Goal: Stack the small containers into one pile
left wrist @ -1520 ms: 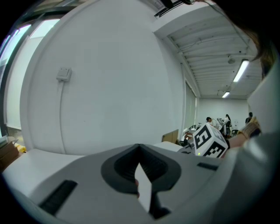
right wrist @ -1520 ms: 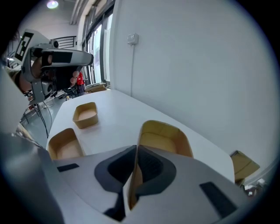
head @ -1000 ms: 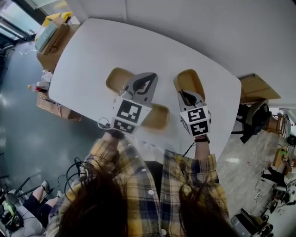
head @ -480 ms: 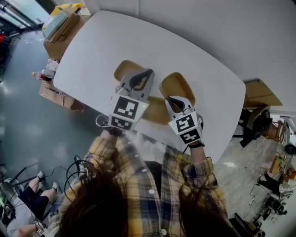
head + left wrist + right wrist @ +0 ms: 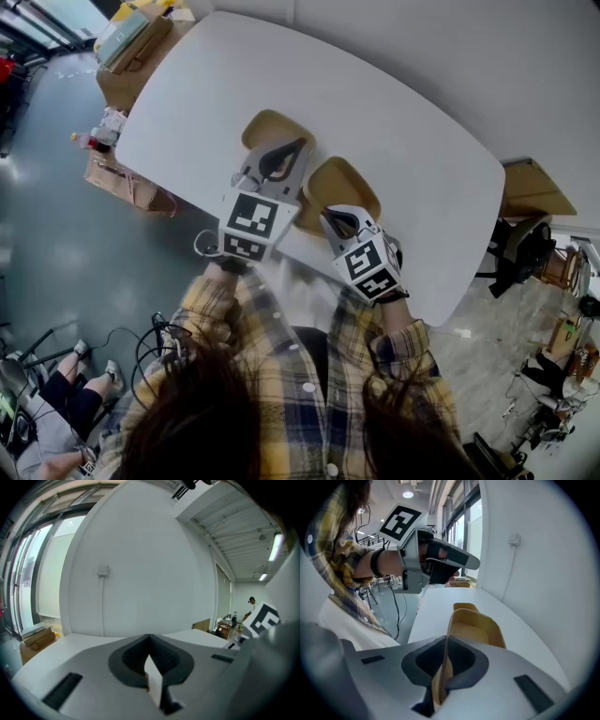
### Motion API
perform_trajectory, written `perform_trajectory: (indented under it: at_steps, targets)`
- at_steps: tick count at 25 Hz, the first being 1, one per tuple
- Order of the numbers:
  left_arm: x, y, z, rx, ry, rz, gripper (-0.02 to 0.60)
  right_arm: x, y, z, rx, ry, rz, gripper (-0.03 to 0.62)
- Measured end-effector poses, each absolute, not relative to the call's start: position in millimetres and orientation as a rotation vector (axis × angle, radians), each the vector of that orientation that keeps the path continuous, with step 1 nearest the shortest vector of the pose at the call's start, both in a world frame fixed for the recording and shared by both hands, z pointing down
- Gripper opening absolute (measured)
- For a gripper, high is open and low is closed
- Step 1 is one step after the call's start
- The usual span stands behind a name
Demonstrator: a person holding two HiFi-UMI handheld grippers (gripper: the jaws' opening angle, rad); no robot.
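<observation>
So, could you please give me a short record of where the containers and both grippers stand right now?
Surface: white table
Right gripper: shut on the rim of the held container, a tan one
Left gripper: shut, grips no container; a thin pale sliver shows between its jaws, nature unclear
Far container: tan, alone on the table, just past the left gripper's tip
Pile: held container and far container not yet stacked
</observation>
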State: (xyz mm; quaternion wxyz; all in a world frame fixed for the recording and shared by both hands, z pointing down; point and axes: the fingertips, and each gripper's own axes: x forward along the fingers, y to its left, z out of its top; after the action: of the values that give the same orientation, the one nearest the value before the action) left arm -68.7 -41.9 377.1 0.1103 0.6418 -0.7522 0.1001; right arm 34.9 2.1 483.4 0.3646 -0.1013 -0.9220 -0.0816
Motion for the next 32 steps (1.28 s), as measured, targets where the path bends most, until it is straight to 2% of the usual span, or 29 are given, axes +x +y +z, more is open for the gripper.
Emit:
perform_trajectory:
  at_steps: [15,32]
  targets:
    - [-66.7,-32.6,383.0,1.868,-2.210,0.313,0.017,61.8,45.3,520.5,-0.635,-2.201,-0.302,0.021]
    - [-66.3,-37.3,389.4,1.861,-2.191,0.322,0.017,48.2,10.9,528.5,-0.579,-2.214,-0.295,0.021]
